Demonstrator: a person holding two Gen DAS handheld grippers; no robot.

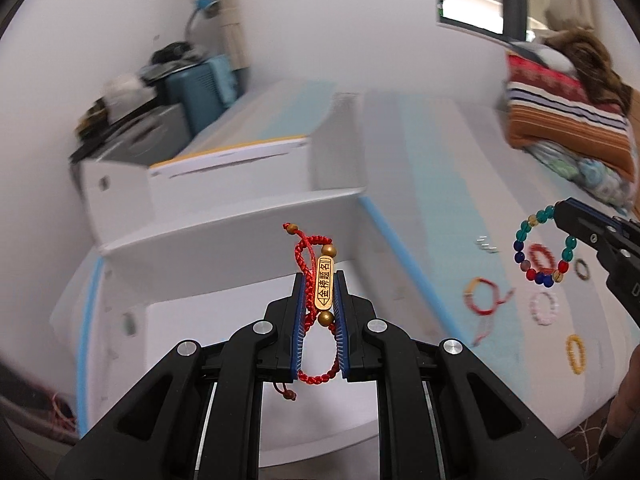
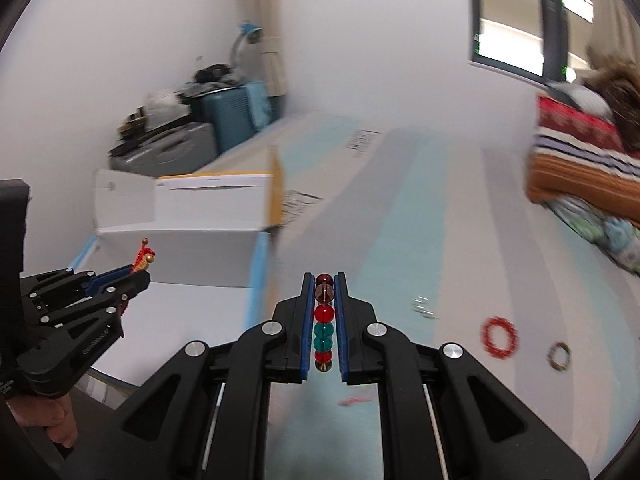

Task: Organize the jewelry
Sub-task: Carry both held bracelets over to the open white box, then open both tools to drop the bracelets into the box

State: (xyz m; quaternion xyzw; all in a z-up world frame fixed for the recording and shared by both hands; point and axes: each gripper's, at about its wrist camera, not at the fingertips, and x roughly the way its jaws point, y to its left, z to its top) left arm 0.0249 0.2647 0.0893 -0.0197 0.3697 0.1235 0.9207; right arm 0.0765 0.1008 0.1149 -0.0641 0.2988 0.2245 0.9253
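Left gripper (image 1: 320, 280) is clamped on a red cord bracelet (image 1: 316, 300) above the white box (image 1: 224, 236); right gripper (image 2: 324, 284) pinches a glass-bead bracelet (image 2: 323, 320) (others lie on the bed). Release only once low inside the box.

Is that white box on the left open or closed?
Open. The white box has its flap raised, baring a white interior; the left gripper holds a red cord bracelet before it.
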